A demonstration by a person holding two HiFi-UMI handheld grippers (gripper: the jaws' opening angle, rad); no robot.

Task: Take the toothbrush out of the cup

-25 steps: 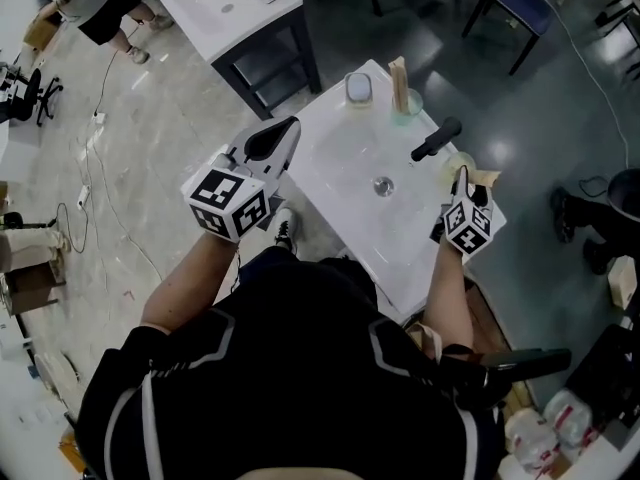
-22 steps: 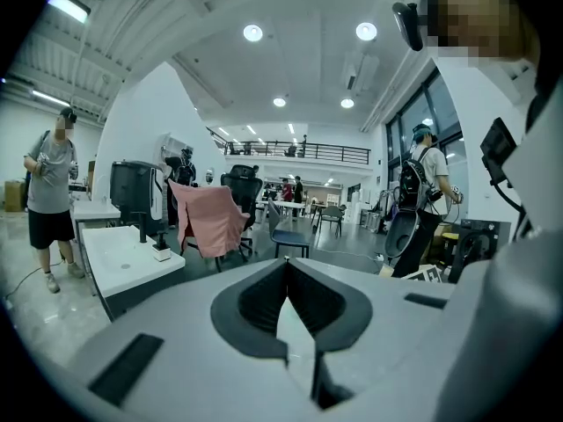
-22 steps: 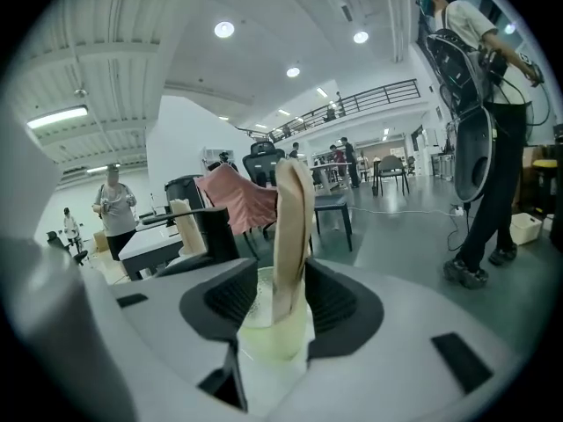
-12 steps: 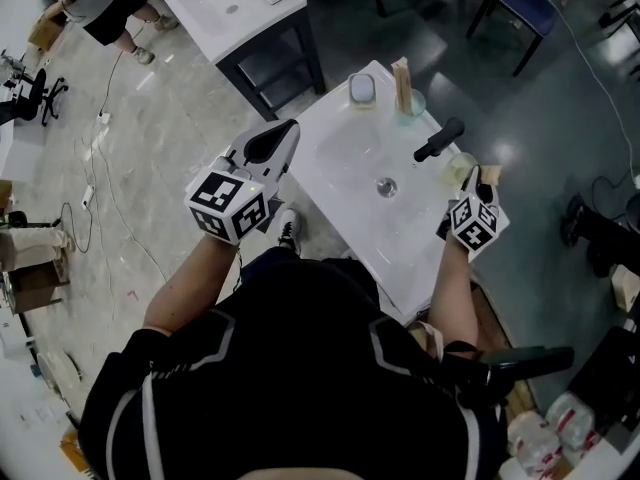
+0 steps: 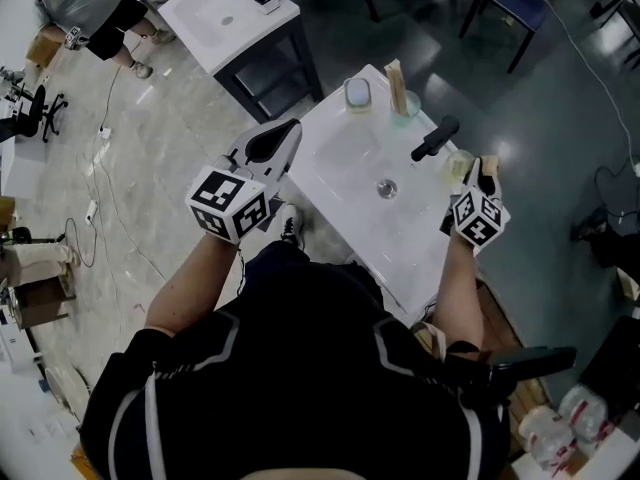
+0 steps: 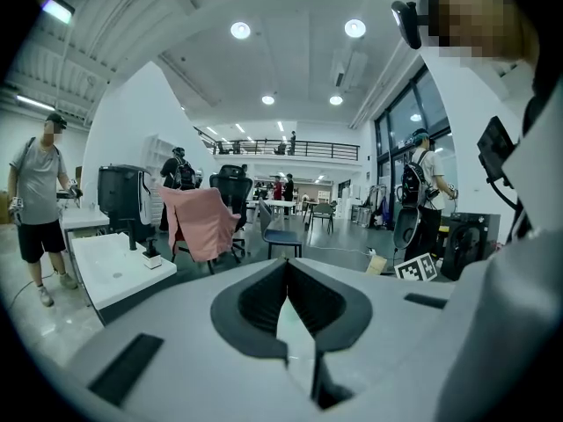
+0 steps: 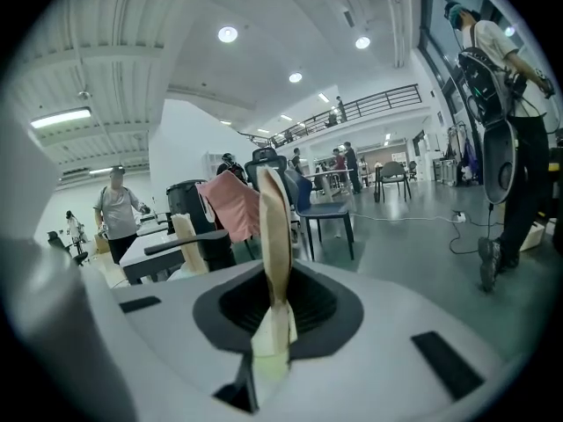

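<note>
Right gripper (image 7: 278, 297) has just been closing onto the toothbrush (image 7: 271, 218), left gripper (image 6: 287, 275) sits clenched empty, but a crooked lift could drag the cup (image 5: 457, 164) over.

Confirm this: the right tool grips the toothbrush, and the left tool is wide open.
Wrong on the left tool: it is shut, with nothing between its jaws, as the left gripper view shows. The right tool does grip the toothbrush; its jaws have just been closing on it.
</note>
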